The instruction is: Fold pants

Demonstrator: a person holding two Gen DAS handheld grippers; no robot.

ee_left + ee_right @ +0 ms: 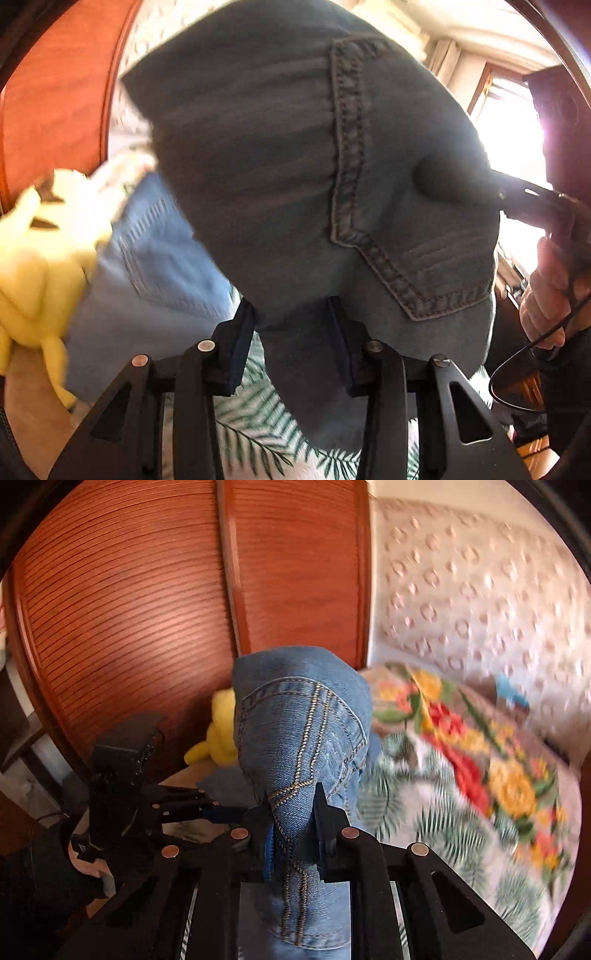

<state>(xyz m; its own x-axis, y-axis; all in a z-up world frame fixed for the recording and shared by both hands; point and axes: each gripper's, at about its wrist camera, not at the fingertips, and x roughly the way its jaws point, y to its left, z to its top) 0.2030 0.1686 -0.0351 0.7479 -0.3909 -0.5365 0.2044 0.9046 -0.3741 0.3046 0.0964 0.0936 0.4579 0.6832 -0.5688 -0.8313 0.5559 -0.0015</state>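
Observation:
The pants are blue denim jeans [295,166], lifted off the bed and hanging in front of both cameras. In the left wrist view a back pocket with heavy stitching [351,184] faces me. My left gripper [291,332] is shut on the jeans' lower edge, cloth between its pads. In the right wrist view the jeans [303,731] bulge up over my right gripper [291,830], which is shut on a seamed fold. The right gripper also shows in the left wrist view [532,199], gripping the jeans' right edge. The left gripper shows in the right wrist view [225,812], touching the cloth.
A bedspread with green fern print [258,424] and bright flowers [461,746] lies below. A yellow plush toy [33,251] sits at the left. A reddish wooden wardrobe [129,609] and a patterned white wall [480,590] stand behind. A bright window [513,122] is at the right.

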